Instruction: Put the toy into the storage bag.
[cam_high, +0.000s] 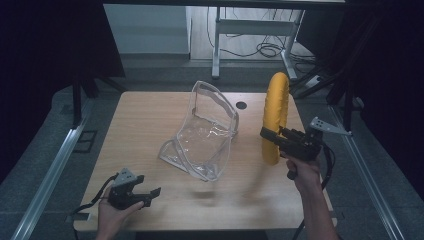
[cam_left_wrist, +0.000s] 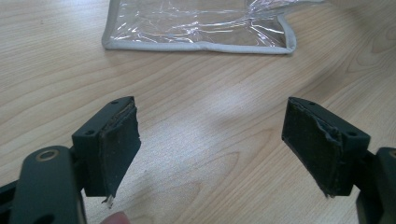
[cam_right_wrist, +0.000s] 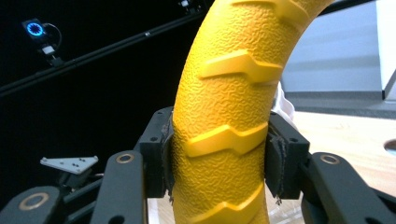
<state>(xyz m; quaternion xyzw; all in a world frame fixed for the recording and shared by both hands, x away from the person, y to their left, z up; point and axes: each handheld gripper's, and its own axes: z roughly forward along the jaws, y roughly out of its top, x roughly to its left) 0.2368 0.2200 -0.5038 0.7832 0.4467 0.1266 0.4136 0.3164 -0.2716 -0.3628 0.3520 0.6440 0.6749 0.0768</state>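
A yellow ring with a raised tread pattern (cam_high: 276, 116) stands on edge above the table's right side, and my right gripper (cam_high: 274, 137) is shut on its lower part. In the right gripper view the ring (cam_right_wrist: 224, 116) rises between the two black pads (cam_right_wrist: 274, 161). A clear plastic pouch with grey piping (cam_high: 204, 134) sits mid-table, its flap propped up. My left gripper (cam_high: 150, 196) rests low near the front left of the table, open with nothing between its jaws; its own view shows the pouch's edge (cam_left_wrist: 196, 45) lying farther ahead.
The wooden table (cam_high: 150, 115) has a small dark hole (cam_high: 242, 105) near its far edge. Metal rails run along the floor on both sides. A white desk frame and cables (cam_high: 265, 47) stand beyond the table.
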